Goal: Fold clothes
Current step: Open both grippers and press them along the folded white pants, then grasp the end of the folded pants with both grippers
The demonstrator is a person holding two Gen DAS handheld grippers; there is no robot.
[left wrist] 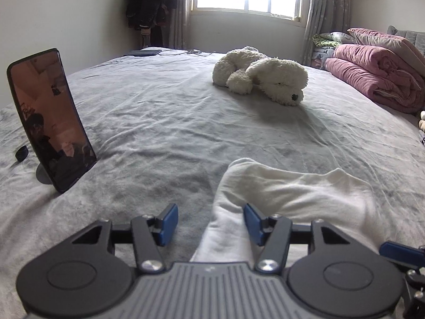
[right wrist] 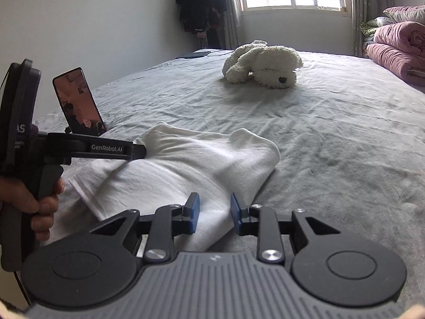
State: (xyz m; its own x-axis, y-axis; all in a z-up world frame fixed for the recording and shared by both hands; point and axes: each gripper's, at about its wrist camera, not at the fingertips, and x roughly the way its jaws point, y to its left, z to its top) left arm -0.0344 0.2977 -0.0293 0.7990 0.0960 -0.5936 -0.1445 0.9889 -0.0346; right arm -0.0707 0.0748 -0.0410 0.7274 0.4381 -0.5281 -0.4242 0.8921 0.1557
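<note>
The wide bed under a wrinkled grey sheet (right wrist: 332,138) fills both views and carries everything. At the right edge of the frame lies a rolled pink quilt (left wrist: 377,79); in the upper middle a cream plush toy dog (right wrist: 261,65) lies on its side. Neither these nor anything else in view is a container, so there are no contents to report.

The soft white cotton garment (right wrist: 186,164) lies in the lower middle of the frame, bunched into a rough bundle with layers lapped over one another, its near edge running down to the grippers. It looks light, limp and non-slippery, so it should sag wherever it is lifted; I judge a hem or corner, pinched through one layer, the best hold, not the thick middle.

The dark phone propped upright on a small stand (left wrist: 51,117) is at the left.

The left gripper (left wrist: 211,224) has its jaws wide apart, the right pad over the cloth, holding nothing. The right gripper (right wrist: 215,214) stands moderately open, straddling a fold of the garment without closing on it.
</note>
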